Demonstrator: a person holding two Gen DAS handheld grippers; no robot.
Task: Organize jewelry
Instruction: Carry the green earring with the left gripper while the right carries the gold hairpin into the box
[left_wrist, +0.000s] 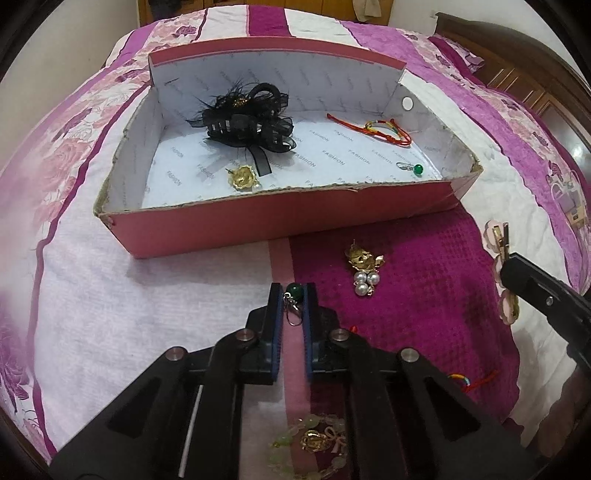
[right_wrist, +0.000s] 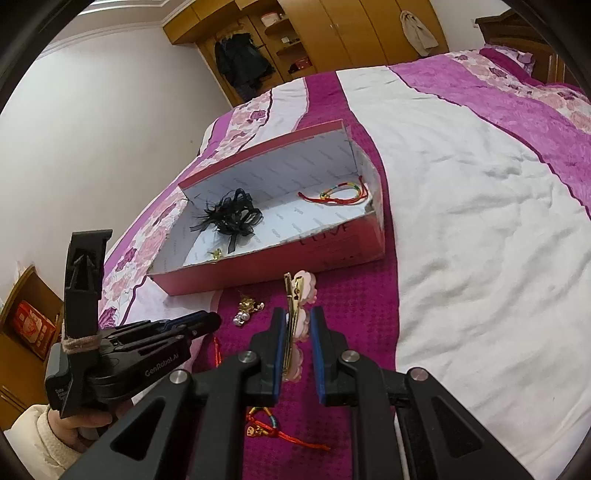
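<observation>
**A:** How far along are we with the jewelry?

**B:** Roughly half, we'd judge. In the pink box (left_wrist: 236, 225), at the centre of the left wrist view, we already have the black feathered hair clip (left_wrist: 243, 122), a gold brooch (left_wrist: 242, 177) near the front wall, a red cord bracelet (left_wrist: 384, 131) toward the right end, and one green bead earring (left_wrist: 412, 168) at the lower right of the box floor.

**A:** And our hands?

**B:** Our left gripper (left_wrist: 293, 295), low in the middle of that frame, has its fingers closed on the second green bead earring (left_wrist: 294, 291), the hook hanging between the pads; it sits short of the box's front wall. Our right gripper (right_wrist: 297, 321) has the pink flower hair clip (right_wrist: 299, 314) standing between its fingers, which look only partly closed around it. We cannot tell whether it is firmly gripped.

**A:** What's left on the bed (right_wrist: 461, 221)?

**B:** A gold brooch with pearls (left_wrist: 364, 269) just right of the earring, a red and multicoloured cord (right_wrist: 275, 428) at the bottom of the right wrist view, and a pale green bead bracelet (left_wrist: 314, 439) at the bottom edge of the left wrist view, partly hidden by our gripper. Both held pieces still need dropping in too.
</observation>
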